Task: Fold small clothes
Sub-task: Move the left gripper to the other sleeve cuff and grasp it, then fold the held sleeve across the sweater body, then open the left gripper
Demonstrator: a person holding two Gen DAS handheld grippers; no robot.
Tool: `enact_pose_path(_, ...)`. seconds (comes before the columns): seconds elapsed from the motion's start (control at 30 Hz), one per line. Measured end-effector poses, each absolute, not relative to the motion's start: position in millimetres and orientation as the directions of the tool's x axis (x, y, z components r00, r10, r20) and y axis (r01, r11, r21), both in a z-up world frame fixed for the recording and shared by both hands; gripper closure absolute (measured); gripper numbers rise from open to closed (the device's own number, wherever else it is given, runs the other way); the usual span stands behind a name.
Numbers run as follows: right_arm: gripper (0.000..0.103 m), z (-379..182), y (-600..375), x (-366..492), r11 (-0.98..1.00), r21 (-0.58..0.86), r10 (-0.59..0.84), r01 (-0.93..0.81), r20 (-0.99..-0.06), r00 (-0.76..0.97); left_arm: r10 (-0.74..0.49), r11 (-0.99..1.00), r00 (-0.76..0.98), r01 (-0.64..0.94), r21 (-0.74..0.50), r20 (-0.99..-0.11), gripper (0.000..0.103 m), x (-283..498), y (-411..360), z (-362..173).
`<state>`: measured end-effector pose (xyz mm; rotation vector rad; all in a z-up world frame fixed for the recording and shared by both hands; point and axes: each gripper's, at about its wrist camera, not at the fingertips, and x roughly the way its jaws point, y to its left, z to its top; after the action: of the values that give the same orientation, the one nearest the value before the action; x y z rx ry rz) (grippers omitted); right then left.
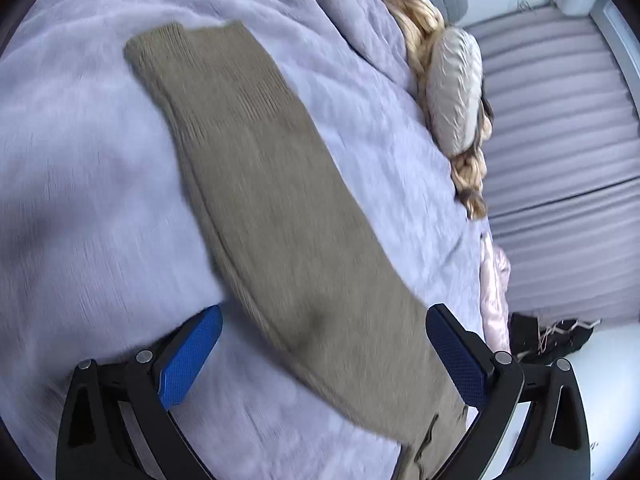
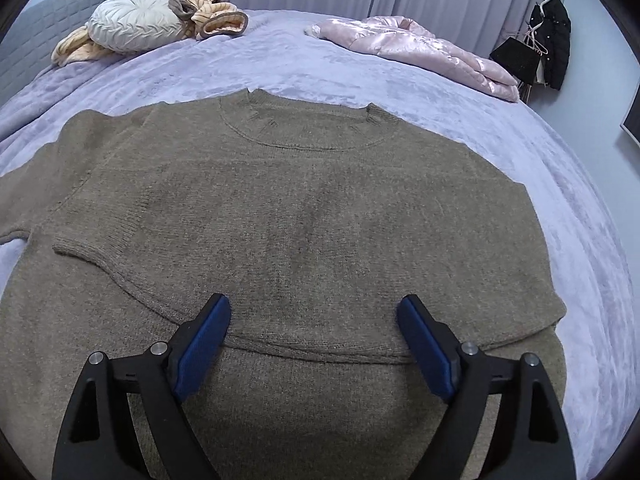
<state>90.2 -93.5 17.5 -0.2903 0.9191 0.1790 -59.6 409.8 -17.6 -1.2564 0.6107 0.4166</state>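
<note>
Left wrist view smeared by motion blur: knit of the sweater sleeve streaked, its lower end cut off at the bottom edge between the tool arms. Right wrist view: sweater cropped at left and bottom edges, one sleeve running out at left. Dark items at upper right too small to identify.

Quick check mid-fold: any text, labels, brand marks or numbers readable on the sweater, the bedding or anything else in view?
None readable.
Brown sweater: no tag or print visible.
Pink jacket: no lettering visible.
Black clothes on the hangers: too small to tell.
</note>
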Motion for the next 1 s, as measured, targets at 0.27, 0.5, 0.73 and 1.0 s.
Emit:
enact_pose_path(0.27,0.012,15,-90,91,0.945,-0.196,0.002,-0.262,-0.798,0.603,-0.005,0.232,0.793,-0.592,-0.772,-0.610,0.086,-51,470,-29)
enact_pose_path(0.5,0.012,24,-88,93,0.943,-0.208,-0.019,-0.261,-0.814,0.581,0.005,0.309,0.764,-0.615,-0.725,-0.646,0.094,-64,467,-19)
enact_pose_path(0.73,0.012,46,-68,100,0.940,-0.189,0.015,-0.283,-0.807,0.590,0.138,0.495,0.745,-0.623,-0.606,-0.653,0.094,-78,434,48)
enact_pose_path(1.0,0.012,49,35,138,0.900,-0.168,0.092,-0.402,-0.828,0.553,0.245,0.612,0.703,-0.646,-0.455,-0.668,0.094,-80,405,89)
